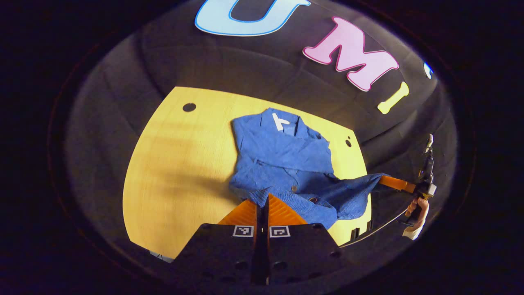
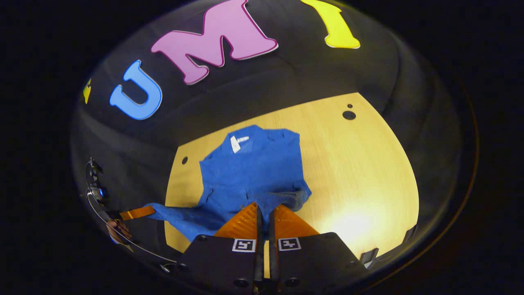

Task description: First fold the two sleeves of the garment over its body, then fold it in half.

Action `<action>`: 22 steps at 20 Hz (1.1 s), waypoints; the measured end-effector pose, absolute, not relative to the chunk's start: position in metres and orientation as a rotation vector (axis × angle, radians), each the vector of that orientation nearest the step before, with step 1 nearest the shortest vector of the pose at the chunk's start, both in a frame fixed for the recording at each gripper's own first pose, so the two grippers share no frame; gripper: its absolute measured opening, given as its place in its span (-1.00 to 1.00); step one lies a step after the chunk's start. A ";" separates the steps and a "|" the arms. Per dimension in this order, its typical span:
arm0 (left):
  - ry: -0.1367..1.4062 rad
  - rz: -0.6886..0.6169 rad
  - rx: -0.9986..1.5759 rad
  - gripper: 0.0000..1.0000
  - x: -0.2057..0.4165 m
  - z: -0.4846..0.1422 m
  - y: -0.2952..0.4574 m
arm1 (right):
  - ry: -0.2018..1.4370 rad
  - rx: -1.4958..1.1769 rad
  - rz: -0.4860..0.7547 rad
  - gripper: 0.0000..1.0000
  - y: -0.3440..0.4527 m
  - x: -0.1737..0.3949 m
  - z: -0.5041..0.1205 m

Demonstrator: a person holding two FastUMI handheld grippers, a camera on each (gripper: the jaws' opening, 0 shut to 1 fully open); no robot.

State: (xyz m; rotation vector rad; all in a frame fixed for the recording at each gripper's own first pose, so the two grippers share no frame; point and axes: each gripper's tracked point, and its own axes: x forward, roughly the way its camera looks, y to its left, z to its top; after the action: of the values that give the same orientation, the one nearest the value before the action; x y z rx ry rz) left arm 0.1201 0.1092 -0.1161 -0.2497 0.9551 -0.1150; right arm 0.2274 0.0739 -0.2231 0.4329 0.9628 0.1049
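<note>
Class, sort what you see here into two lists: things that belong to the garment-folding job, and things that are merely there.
Belongs to the job:
- blue corduroy button-up shirt
- left gripper, shut on the shirt's hem
- right gripper, shut on the hem

Merely there:
- pale wooden table
- round dark holes in the tabletop

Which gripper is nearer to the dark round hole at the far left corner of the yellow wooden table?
Left. The left gripper grips the hem of the blue fabric garment on the side of the hole; the right gripper grips it past the table's opposite edge.
</note>
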 end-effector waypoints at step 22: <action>0.790 0.204 -0.584 0.39 0.378 -0.219 0.188 | 0.925 0.754 0.016 0.02 0.032 0.543 -0.418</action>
State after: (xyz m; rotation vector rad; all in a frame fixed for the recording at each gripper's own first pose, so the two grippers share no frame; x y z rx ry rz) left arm 0.3778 0.1883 -0.2193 -0.5844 0.7897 0.2045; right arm 0.5430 0.0322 -0.4177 0.7544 0.9254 0.0162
